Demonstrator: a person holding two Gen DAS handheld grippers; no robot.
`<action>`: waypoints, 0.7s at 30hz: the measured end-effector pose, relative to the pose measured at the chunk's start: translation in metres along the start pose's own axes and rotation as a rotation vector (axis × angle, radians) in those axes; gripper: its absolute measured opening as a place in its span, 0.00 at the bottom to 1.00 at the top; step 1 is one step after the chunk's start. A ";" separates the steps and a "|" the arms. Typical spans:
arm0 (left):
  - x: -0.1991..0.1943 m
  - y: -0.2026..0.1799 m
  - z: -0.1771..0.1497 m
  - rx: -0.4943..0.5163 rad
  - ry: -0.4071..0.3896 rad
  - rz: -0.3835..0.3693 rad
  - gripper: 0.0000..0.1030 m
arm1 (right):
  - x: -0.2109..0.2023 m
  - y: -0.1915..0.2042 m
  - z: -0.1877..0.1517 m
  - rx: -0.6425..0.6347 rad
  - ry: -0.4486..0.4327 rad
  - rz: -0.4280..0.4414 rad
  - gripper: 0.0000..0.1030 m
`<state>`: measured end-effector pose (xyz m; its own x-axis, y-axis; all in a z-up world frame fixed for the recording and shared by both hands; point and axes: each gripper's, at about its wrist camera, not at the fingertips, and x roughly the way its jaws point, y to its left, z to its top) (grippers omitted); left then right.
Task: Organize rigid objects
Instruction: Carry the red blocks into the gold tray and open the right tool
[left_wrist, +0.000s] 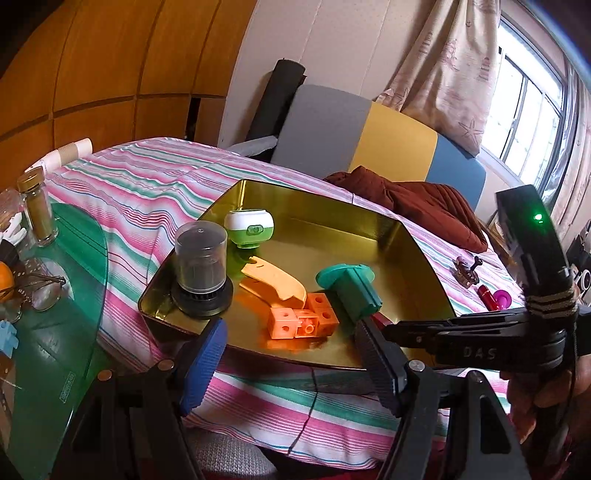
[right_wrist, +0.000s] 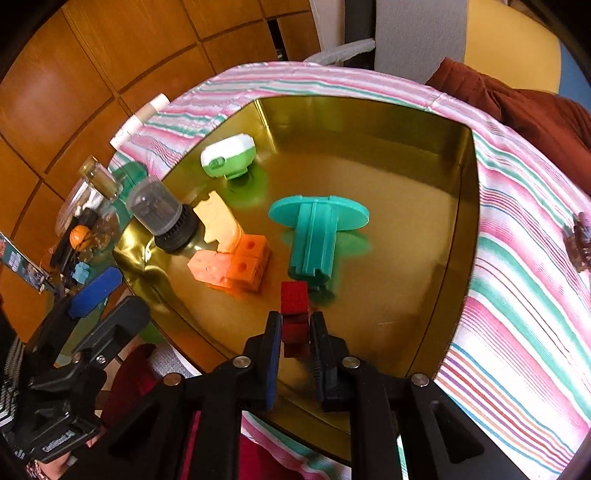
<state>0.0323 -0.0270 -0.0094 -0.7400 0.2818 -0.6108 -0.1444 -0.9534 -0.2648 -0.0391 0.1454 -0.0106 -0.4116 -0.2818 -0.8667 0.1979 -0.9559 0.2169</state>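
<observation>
Striped tablecloth (right_wrist: 517, 258) under gold tray (right_wrist: 406, 122), right gripper (right_wrist: 295, 332) pinching red block (right_wrist: 294, 299) low over tray's near edge, block's lower end seemingly hidden between fingers, left gripper (left_wrist: 288, 354) spread empty at near rim, teal spool (right_wrist: 314, 236), orange cubes (right_wrist: 243, 266) beyond, far half bare

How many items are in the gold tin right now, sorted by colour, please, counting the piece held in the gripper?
Orange: 2, the curved piece and the cube cluster
Green: 2, the teal spool and the white-green case
Red: 1, the block in the right gripper
Black and clear: 1, the domed container
Total: 6
</observation>
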 end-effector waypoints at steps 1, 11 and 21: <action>0.000 0.000 0.000 -0.001 0.000 0.000 0.71 | -0.002 0.001 0.000 0.009 -0.010 0.003 0.19; 0.002 -0.005 -0.002 0.002 0.015 -0.031 0.71 | -0.030 -0.020 -0.003 0.112 -0.109 0.009 0.36; 0.001 -0.014 -0.004 0.034 0.020 -0.030 0.71 | -0.046 -0.040 -0.013 0.174 -0.166 0.033 0.37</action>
<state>0.0362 -0.0127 -0.0091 -0.7215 0.3121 -0.6180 -0.1887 -0.9475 -0.2582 -0.0167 0.1976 0.0147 -0.5509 -0.3092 -0.7752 0.0638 -0.9417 0.3303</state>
